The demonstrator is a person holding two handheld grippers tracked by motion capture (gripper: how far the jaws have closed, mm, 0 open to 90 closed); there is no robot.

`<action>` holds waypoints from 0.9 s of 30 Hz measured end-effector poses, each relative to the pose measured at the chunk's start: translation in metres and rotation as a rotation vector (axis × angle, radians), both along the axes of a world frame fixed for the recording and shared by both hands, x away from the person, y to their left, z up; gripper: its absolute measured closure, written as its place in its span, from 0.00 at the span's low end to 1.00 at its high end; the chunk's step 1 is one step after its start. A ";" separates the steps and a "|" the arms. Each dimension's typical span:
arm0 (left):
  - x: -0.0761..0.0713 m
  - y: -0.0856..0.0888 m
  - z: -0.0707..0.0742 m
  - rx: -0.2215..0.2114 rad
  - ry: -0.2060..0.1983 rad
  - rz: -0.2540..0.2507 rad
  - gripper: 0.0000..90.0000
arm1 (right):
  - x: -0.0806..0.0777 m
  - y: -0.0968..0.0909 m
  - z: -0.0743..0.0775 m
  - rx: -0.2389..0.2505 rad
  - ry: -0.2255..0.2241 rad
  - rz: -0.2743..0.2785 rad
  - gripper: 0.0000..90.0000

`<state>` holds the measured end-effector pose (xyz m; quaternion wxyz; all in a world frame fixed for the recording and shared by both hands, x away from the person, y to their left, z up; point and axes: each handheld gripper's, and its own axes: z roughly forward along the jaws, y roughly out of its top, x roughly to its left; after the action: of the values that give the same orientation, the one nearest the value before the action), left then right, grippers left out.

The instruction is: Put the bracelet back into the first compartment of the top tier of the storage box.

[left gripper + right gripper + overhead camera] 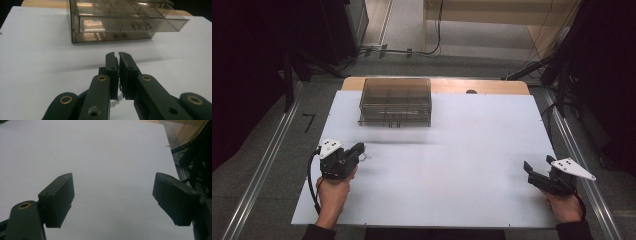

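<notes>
One smoky, see-through plastic drawer box (120,22) stands at the far side of the white table (462,165), left of the middle, straight ahead of the left gripper (360,148) and well apart from it. The left gripper view shows two drawers stacked in it: the upper drawer (130,23) is pulled out toward the near side, the lower one (112,36) sits pushed in, and each front carries one small clear handle. Dividers split the box into compartments, but glare and the tinted walls make an exact count uncertain, and whether anything lies inside cannot be told. The box's far top edge is cut off in that view. There are two grippers, one in each hand. The left one, near the left edge of the table, has its jaws pressed together; a thin pale thing with small whitish beads (117,100) appears to be caught between them, too blurred and too hidden by the jaws to name. The right gripper (113,200), near the right edge of the table, has its jaws spread wide over bare table. A strip of wooden tabletop (482,86) shows beyond the white sheet.
</notes>
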<state>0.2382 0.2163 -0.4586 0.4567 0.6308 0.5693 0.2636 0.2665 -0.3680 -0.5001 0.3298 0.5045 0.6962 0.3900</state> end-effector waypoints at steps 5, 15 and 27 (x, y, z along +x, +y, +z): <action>0.003 -0.001 0.002 -0.008 -0.008 0.002 0.96 | 0.000 0.000 0.000 0.000 -0.001 0.000 0.18; 0.013 -0.002 0.008 -0.016 -0.030 0.012 0.96 | 0.000 0.000 0.000 0.002 0.001 -0.001 0.18; 0.019 -0.001 0.012 -0.033 -0.043 0.021 0.96 | 0.000 0.000 0.000 0.001 0.001 -0.002 0.18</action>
<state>0.2571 0.2153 -0.4464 0.4763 0.6115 0.5702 0.2723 0.2666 -0.3682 -0.5004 0.3295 0.5055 0.6956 0.3898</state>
